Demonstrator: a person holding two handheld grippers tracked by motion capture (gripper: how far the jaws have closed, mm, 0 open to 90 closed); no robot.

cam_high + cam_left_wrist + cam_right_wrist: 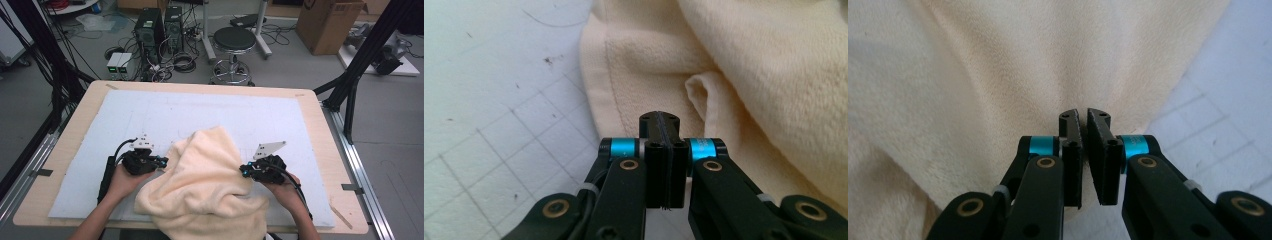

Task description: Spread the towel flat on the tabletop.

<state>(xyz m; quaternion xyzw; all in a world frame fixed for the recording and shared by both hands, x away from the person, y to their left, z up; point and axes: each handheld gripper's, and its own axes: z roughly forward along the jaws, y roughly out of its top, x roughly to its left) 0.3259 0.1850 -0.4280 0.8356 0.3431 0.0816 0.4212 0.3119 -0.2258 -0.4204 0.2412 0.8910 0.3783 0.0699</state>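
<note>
Left tool: the left tool (162, 162) sits left of centre in the high view, at the towel's left edge. In the left gripper view its jaws are pressed flat together, with only a thin line between them where a bit of hem may be caught; I cannot make out cloth there.
Right tool: the right tool (244, 170) sits right of centre, at the towel's right edge. In the right gripper view its jaws are nearly together, and the cloth gathers into a funnel running down to them, so it is pinching the towel.
Why held so: one tool at each side edge reads as a hold for lifting or spreading the cloth evenly; a judgement.
Table: the table (310, 107) carries a pale gridded mat; the towel covers its lower middle.
Towel, place: the towel (205, 180) lies between the two tools, lower centre of the high view, its lower part hanging past the table's near edge.
Towel, look: cream, fluffy, crumpled and folded over itself.
Hem: a stitched hem (610, 75) runs down the upper middle of the left gripper view, beside a small turned-over fold.
</note>
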